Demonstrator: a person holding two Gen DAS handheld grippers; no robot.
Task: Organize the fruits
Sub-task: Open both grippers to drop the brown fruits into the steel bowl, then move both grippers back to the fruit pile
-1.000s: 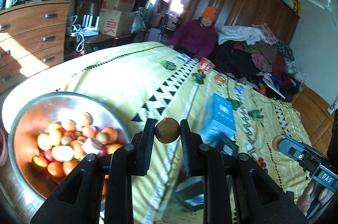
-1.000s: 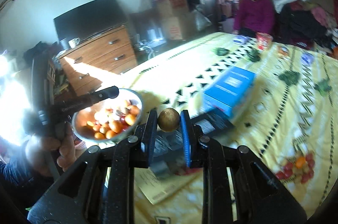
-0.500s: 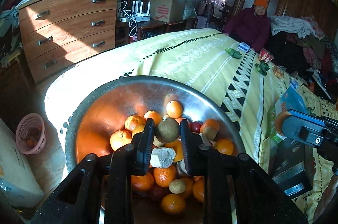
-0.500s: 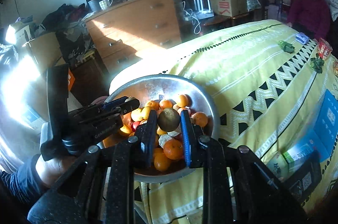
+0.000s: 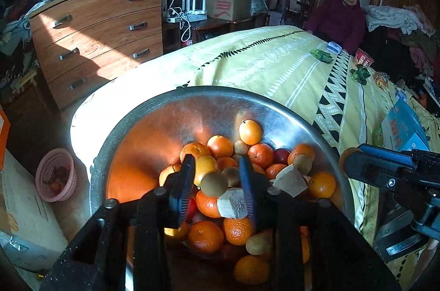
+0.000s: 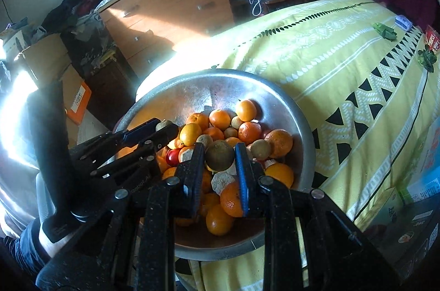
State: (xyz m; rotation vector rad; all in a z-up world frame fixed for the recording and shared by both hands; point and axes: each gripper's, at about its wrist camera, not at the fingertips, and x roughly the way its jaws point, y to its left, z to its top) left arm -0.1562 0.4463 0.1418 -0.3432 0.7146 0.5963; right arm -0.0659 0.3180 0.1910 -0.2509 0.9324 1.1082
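A big metal bowl [image 5: 170,109] [image 6: 277,96] holds several oranges, brown kiwis and cut pale chunks. My left gripper [image 5: 217,181] is open over the pile. A brown kiwi [image 5: 214,183] sits loose between its fingers, clear of the pads. My right gripper [image 6: 219,156] is shut on another brown kiwi [image 6: 219,155] just above the fruit. In the right wrist view the left gripper [image 6: 156,130] reaches in from the left. In the left wrist view the right gripper [image 5: 365,166] shows at the right with its kiwi at the tip.
The bowl sits at the corner of a yellow patterned bedspread [image 5: 275,65]. A blue box [image 5: 404,126] lies on it at the right. A wooden dresser [image 5: 96,30] and a pink basket [image 5: 56,175] stand at the left. A person in an orange hat [image 5: 346,13] sits behind.
Both grippers swung left over the bowl and came down toward the fruit. The left gripper's jaws widened and its kiwi is loose between them.
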